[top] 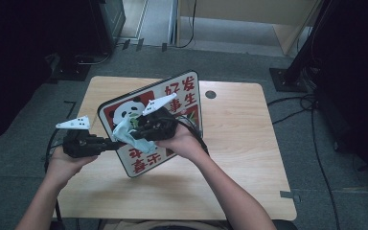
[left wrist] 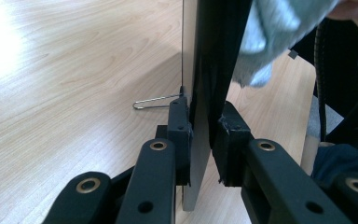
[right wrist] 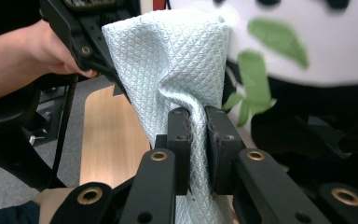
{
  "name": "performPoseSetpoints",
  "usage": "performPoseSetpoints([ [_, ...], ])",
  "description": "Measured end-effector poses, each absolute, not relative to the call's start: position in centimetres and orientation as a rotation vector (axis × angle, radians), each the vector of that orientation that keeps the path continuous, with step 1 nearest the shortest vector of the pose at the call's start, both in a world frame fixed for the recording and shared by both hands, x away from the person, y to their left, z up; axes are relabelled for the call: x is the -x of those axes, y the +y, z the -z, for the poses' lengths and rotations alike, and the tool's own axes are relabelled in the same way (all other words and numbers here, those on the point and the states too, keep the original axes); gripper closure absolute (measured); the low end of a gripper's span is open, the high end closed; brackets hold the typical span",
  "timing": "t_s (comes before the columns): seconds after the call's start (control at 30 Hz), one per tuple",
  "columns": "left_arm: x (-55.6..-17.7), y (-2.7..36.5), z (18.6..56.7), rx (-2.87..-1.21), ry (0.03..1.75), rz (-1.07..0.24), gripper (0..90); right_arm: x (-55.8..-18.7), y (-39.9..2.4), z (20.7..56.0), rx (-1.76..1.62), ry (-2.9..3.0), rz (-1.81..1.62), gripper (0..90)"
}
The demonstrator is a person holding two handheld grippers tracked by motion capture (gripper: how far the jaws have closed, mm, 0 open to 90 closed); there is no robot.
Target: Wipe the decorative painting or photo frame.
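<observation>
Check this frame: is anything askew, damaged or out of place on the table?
Nothing looks damaged or spilled. The panda sign stands tilted on edge, but only because the left tool clamps its rim while the right tool holds a light-blue cloth at its face.

A light wooden table (top: 239,143) bears the tilted panda sign's (top: 172,96) lower edge.

High view: fixed above the person's side, facing forward and down over the table (top: 239,143). Left gripper view: close along its jaws at the sign board (left wrist: 196,56) edge. Right gripper view: close on the cloth (right wrist: 177,70). All three views share board and cloth.
</observation>
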State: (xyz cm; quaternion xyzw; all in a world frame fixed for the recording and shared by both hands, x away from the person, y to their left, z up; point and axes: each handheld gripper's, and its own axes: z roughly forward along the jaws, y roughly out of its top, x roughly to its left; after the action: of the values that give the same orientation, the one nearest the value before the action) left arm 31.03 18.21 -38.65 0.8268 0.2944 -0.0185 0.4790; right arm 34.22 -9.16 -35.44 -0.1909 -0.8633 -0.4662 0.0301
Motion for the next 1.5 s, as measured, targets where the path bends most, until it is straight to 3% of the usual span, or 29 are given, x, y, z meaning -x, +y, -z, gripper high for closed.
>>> performPoseSetpoints([
  [1.5, -31.1, 18.2, 38.6, -2.020, 0.719, 0.045, 78.7, -31.1, -8.7, 46.6, 0.520, -2.760, 1.183, 82.0],
])
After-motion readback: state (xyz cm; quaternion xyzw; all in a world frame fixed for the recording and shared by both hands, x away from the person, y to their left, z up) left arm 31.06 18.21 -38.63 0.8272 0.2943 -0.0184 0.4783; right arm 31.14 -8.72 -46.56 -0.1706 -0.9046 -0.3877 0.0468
